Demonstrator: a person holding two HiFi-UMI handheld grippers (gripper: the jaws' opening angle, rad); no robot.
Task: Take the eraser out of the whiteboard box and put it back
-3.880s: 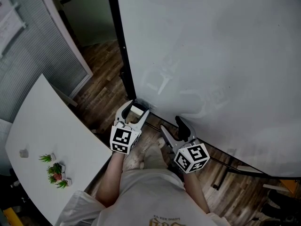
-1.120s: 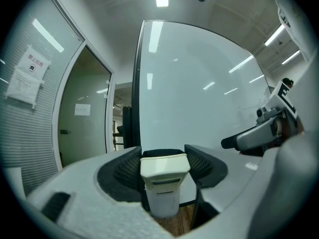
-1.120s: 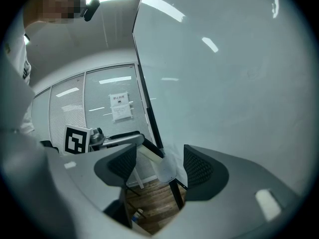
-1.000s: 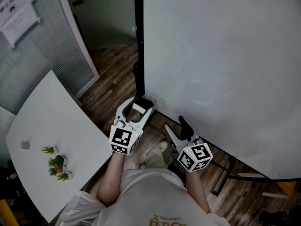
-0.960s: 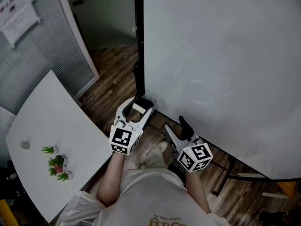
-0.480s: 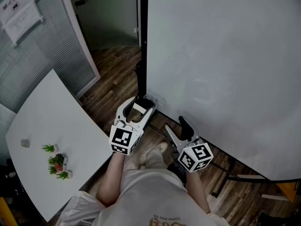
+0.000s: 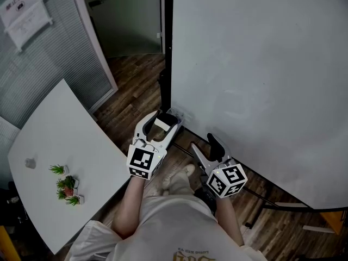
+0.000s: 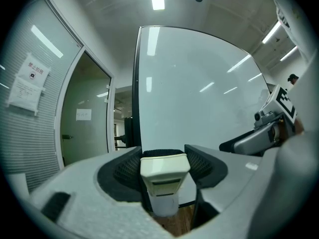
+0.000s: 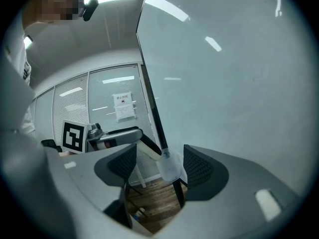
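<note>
Left gripper (image 8: 164, 157) clenched on the eraser (image 8: 164, 172): a cream block held between the pads, both pressing its sides, near end facing the camera. Right gripper (image 9: 159, 166) released, jaws apart, nothing between them. Through its gap I only look at the box (image 9: 170, 169), a small translucent cup at the lower left corner of the whiteboard (image 7: 261, 75). In the right gripper view the eraser's far end reaches the box's top rim, touching or just short of it; I can't tell which. In the head view the eraser sits just beside that corner, above the wooden floor (image 7: 130, 86). My reading: the eraser is at the mouth of the box, not seated in it. Whether this is the end of taking it out or the start of the return I can't settle. Either way, putting it back is what remains. The next move calls for lining the eraser up with the opening, easing it in until it rests, then letting the left jaws go and backing off straight. The box looks narrow and light, so a crooked entry could catch its rim. The right gripper is apart from the box and best kept there.
</note>
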